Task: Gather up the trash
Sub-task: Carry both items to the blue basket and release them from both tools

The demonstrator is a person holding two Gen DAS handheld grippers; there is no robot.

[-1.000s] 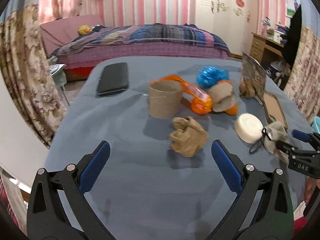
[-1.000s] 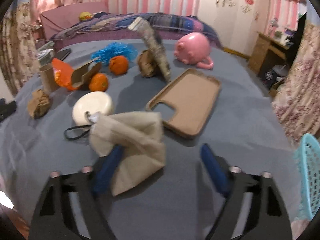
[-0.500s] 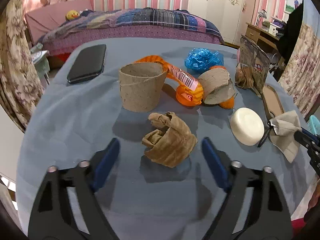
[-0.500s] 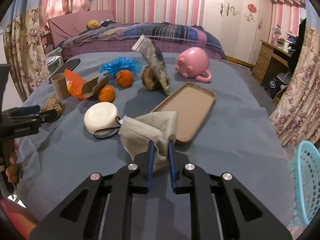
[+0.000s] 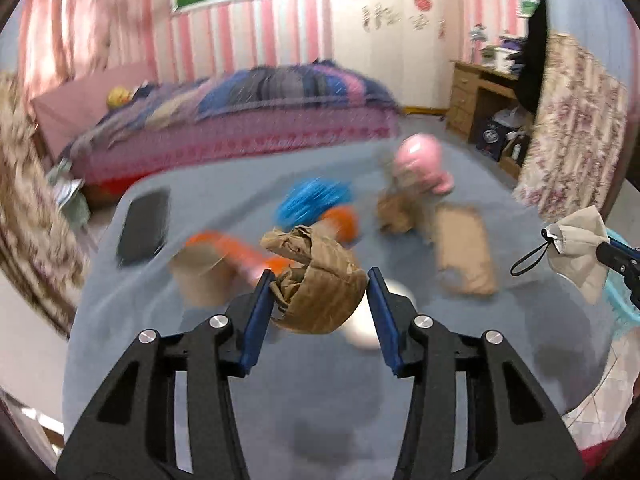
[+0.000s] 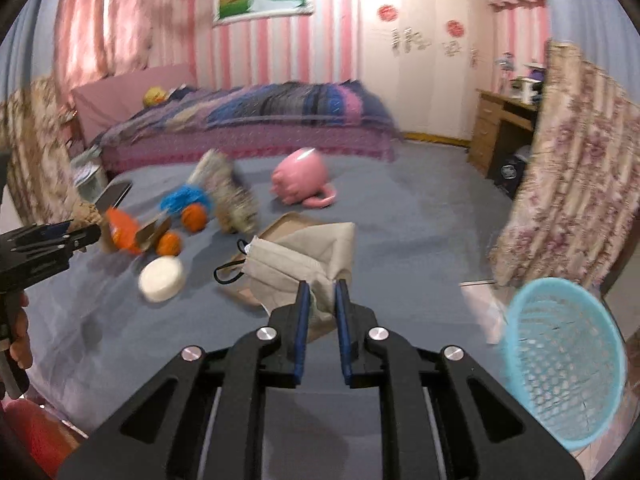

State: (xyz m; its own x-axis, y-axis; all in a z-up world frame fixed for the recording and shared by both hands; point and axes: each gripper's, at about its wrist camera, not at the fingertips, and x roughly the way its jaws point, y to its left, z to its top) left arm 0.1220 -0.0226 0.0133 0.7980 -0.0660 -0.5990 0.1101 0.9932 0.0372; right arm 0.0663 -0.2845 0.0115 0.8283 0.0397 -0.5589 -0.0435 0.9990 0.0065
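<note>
L gripper: jaws have just been closing, now clamped on crumpled brown paper, wad lifted clear of blue table. Grip sits on wad's 2 sides only; loose flap sticks up at top.

R gripper: fingers near together, pinching beige face mask by 1 corner, rest hanging free w/ black ear loop dangling. Mask is off the table, above the phone case.

Blue basket low on the right, off table edge – likely drop point, my guess.

Risks:
- Paper is springy; if it slips or uncrumples btwn pads, wad could fall back among the oranges and white round box.
- Mask held by thin edge; a fast swing could pull it out, or loop could snag on case.
- Both hands heading same way = grippers could bump near basket.
- Basket is light mesh; clipping the rim could tip it.
- Frames blurred, so contact depth on paper uncertain.
</note>
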